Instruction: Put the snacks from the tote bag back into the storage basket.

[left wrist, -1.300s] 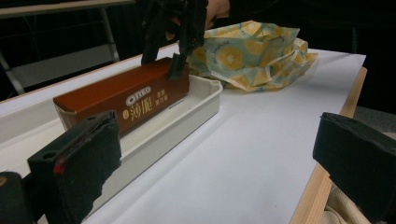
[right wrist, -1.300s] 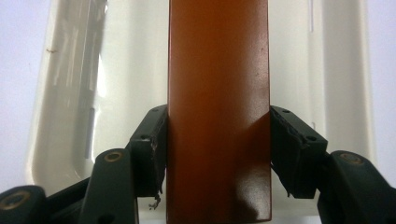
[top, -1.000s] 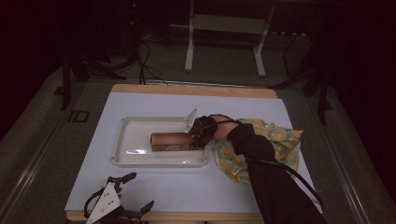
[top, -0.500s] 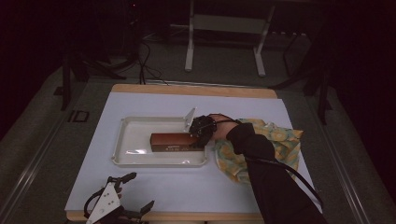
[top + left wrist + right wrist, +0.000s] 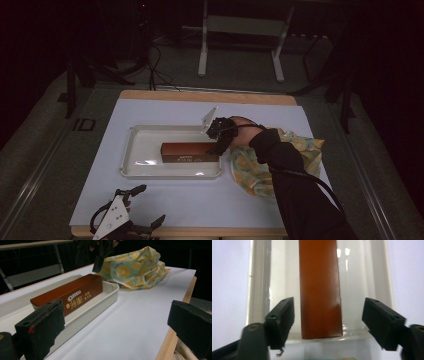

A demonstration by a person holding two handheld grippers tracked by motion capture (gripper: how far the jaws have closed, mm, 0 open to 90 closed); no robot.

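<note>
A long brown biscuit box (image 5: 190,151) lies on its side in a white tray (image 5: 140,150) at the middle of the table. My right gripper (image 5: 216,140) hangs over the box's right end, held by a black-sleeved arm. Its jaws stand open on either side of the box (image 5: 320,287), apart from it. My left gripper (image 5: 131,212) rests at the table's front left edge, open, with nothing between its fingers (image 5: 43,327). From there the box (image 5: 67,296) and the tray (image 5: 100,305) lie ahead.
A yellow and pale green patterned cloth (image 5: 255,167) lies bunched to the right of the tray, under the right forearm. The cloth (image 5: 132,267) is past the tray in the left gripper view. A wooden table edge (image 5: 172,340) runs close by the left gripper.
The right gripper has drawn back slightly to the right along the box and stands open over its end. The box, the tray and the left gripper are unmoved.
</note>
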